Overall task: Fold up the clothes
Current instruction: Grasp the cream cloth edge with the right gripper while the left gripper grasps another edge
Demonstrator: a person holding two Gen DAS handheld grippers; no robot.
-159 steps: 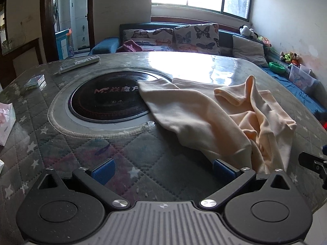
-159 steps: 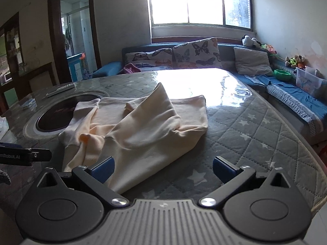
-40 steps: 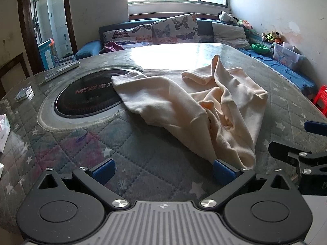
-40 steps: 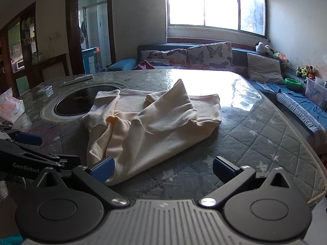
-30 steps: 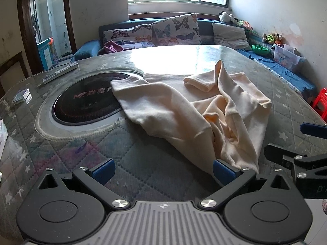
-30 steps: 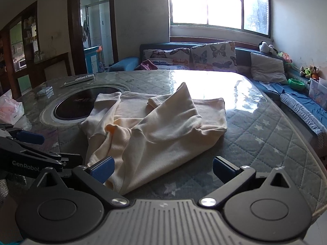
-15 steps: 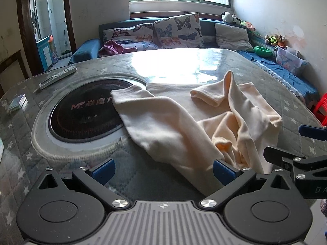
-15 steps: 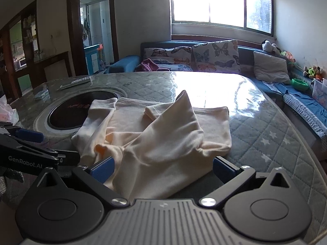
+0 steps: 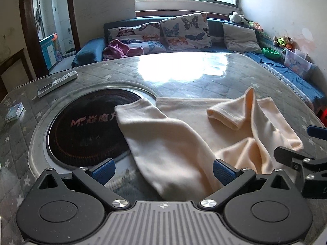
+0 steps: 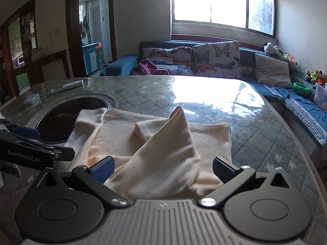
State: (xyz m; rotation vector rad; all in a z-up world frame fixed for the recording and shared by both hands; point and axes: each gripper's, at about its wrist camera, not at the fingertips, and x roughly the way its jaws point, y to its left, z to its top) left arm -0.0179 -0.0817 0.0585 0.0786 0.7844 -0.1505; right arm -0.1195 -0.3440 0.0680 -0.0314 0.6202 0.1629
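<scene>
step: both grippers come in low at the near edge of the cream garment [image 9: 179, 143], ahead of a pinch. Judged, nothing gripped yet.
left gripper [image 9: 162, 170]: jaws wide open, empty. Near hem of the left sleeve lies between the jaws, just ahead of the pads.
right gripper [image 10: 162, 168]: jaws wide open, empty. A peaked fold of the body cloth rises between them and runs under the gripper body.
garment position: crumpled on the desk [image 10: 255, 126], straight ahead of both jaws; the far-left sleeve drapes over the induction hob [image 9: 85, 130] set in the desk.
doing it well: I'd pinch one layer at the hem corners, not the bunched ridge, else the fold lifts as a lump. Close both sides level, then pull apart to flatten before folding. Keep the pads low so the edge slides in.
risk: catching two layers at the right jaws, where the cloth is stacked.
cloth: soft knit, matte, limp, holds rounded creases; short cuffed sleeve [image 9: 226, 115] rolled into a tube beyond the right jaw of the left gripper.
desk surface: quilted star-print cover under a glossy clear sheet, strong window glare, probably slippery.
hob: round black glass, smooth, flush metal ring.
</scene>
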